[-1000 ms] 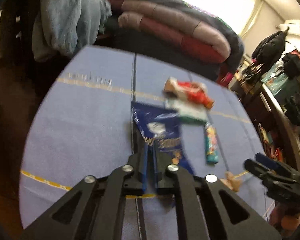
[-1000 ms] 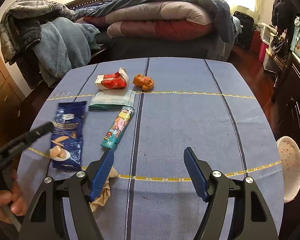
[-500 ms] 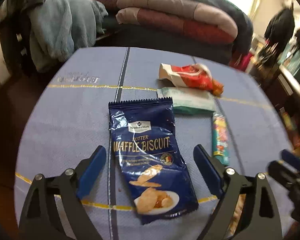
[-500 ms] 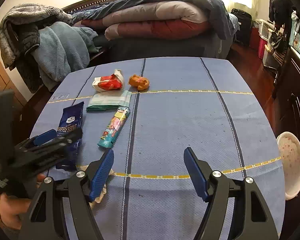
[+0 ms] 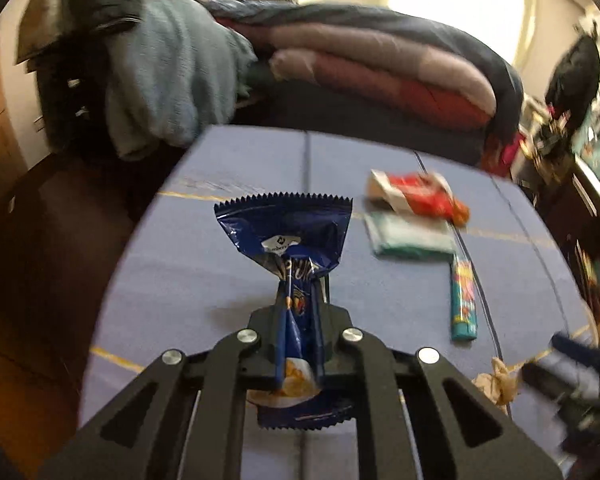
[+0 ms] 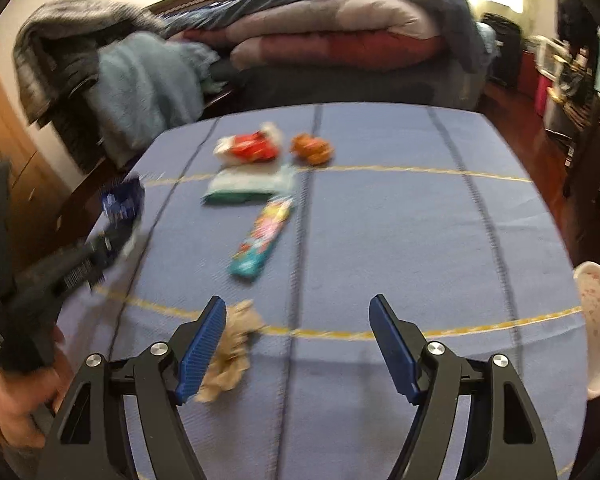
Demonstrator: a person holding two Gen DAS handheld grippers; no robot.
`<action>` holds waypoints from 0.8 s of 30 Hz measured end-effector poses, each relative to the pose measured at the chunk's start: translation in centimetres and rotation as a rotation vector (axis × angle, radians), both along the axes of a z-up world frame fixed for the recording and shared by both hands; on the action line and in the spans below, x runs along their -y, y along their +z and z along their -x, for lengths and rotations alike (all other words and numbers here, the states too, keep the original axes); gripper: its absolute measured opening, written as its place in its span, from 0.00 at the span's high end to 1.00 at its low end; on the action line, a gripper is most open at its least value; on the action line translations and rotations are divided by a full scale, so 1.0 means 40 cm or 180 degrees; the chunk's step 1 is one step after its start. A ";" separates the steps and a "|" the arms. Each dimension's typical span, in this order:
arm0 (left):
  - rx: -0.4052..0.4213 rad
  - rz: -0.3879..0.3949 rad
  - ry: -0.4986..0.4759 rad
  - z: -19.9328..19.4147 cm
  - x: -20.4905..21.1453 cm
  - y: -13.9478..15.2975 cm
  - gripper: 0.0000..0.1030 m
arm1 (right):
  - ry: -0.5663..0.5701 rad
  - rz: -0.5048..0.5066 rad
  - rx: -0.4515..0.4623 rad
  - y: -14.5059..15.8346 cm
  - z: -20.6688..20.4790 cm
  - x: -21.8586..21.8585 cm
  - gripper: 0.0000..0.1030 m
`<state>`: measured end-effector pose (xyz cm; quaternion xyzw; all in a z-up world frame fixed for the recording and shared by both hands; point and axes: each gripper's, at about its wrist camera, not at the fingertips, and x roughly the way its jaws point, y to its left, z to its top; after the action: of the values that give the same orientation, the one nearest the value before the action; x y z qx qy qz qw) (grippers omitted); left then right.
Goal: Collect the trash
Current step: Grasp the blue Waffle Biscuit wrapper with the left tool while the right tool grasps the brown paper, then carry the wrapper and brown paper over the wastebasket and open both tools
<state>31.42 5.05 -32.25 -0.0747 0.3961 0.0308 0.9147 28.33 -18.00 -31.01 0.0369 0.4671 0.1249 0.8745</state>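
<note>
Left gripper (image 5: 300, 322): jaws pinched tight on the middle of the blue biscuit wrapper (image 5: 288, 240), which is crumpled at the waist; its serrated top edge fans out ahead of the fingertips and its lower end hangs back between the arms. Long axis runs straight along the jaw line. It appears lifted clear of the blue tablecloth (image 5: 204, 264) (shadow below it suggests this; not certain).

Right gripper (image 6: 296, 340): jaws wide apart, nothing between the pads. The crumpled brown paper wad (image 6: 230, 354) lies just beside the inner face of its left finger, partly behind it, so off to the left of the gap rather than centred. Judgement: this gripper is the nearer one to the wad and needs a small shift leftward before closing.

Farther ahead of the right jaws, slightly left: the teal candy tube (image 6: 262, 236), long axis slanting away and to the right. Beyond it, the pale green packet (image 6: 248, 188), then the red-and-white wrapper (image 6: 248, 148) and the orange crumpled piece (image 6: 312, 148) side by side.

Off the table's right edge: a speckled white bowl (image 6: 598, 320) (possibly the bin; cannot tell). No obstruction between the jaws and the wad.
</note>
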 end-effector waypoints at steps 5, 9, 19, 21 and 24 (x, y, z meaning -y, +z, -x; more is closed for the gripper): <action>0.0030 0.0018 0.0053 0.017 -0.030 0.021 0.88 | 0.0241 0.0079 -0.0058 -0.023 0.014 -0.071 0.28; -0.0001 0.0065 0.0008 0.016 -0.023 0.016 0.88 | 0.0435 0.0064 -0.0206 -0.045 0.021 -0.097 0.79; 0.0129 0.0027 -0.0484 0.003 0.152 0.069 0.88 | 0.0008 0.0069 -0.0015 -0.009 0.064 0.056 0.78; 0.0167 0.0006 -0.0639 -0.002 0.213 0.082 0.88 | -0.0121 0.0035 -0.0016 -0.007 0.071 0.103 0.78; 0.0215 -0.0034 -0.0911 -0.006 0.323 0.099 0.88 | -0.0348 -0.0014 -0.0014 -0.005 0.089 0.192 0.78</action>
<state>31.65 -7.86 -28.31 -0.0136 0.3715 -0.1003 0.9229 24.76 -25.68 -31.22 0.0646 0.4661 0.0778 0.8790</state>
